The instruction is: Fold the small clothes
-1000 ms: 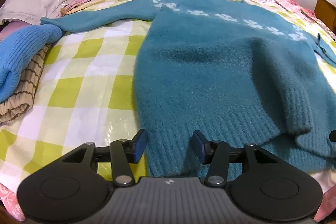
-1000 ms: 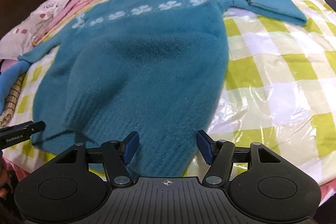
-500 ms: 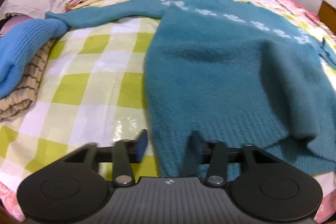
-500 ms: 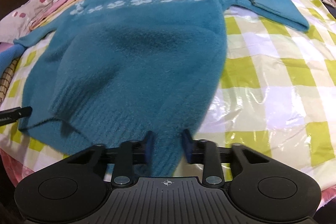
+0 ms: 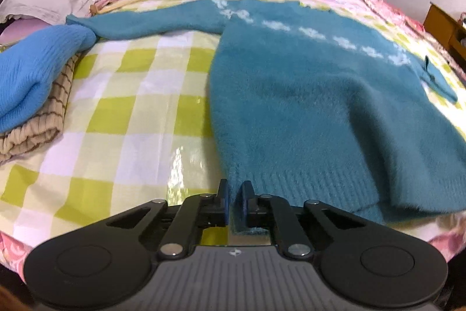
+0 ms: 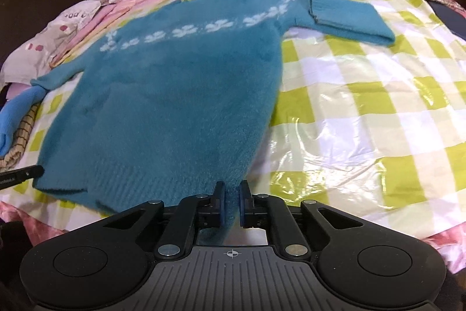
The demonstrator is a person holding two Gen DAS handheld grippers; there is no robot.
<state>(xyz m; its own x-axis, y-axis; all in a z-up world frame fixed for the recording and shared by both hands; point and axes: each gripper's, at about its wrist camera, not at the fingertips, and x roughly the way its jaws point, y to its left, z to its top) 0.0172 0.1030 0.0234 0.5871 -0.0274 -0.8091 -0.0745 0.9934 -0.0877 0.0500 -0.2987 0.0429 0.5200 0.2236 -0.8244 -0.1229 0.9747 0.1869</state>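
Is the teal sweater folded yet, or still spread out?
Still spread, no fold yet. The teal sweater lies flat on the checked sheet, sleeves out to the sides; one sleeve's cuff is turned back.

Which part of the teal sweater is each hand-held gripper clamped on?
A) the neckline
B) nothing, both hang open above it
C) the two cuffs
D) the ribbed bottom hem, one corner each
D: the left hand-held gripper and right hand-held gripper each pinch a hem corner of the teal sweater.
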